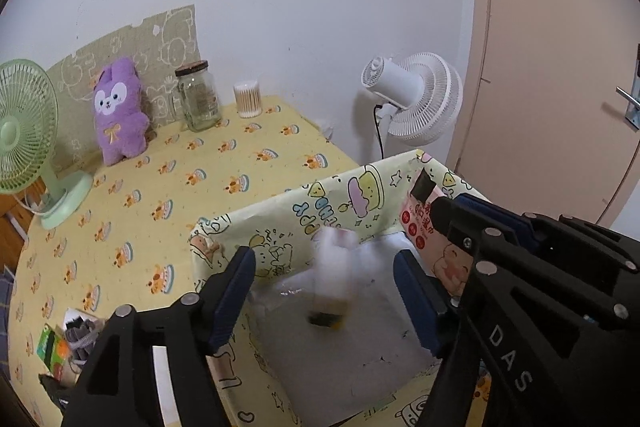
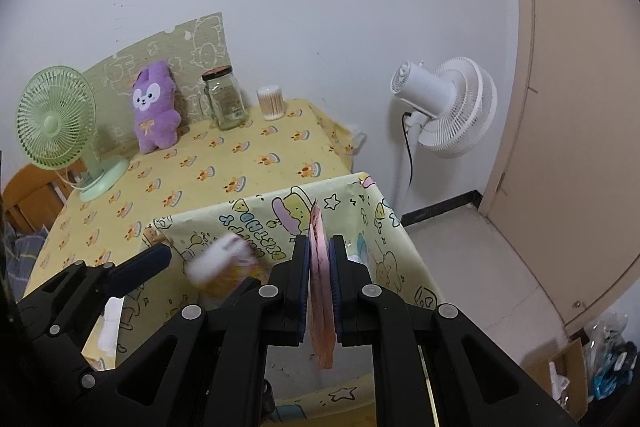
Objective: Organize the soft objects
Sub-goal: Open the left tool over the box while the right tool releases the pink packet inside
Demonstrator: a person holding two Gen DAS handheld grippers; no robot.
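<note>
L gripper (image 1: 324, 291) jaws wide apart over the cartoon-print box (image 1: 280, 211), nothing between them; blurred white-yellow soft item (image 1: 332, 283) mid-air inside box. R gripper (image 2: 320, 287) clamped on pink packet (image 2: 320, 291), edge-up at box's right side. Purple plush (image 1: 118, 111) by wall, well apart.

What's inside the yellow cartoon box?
Inside the box a blurry white soft thing is over its pale bottom. The right tongs hold a pink packet there. The near corners are hidden behind the tongs.
</note>
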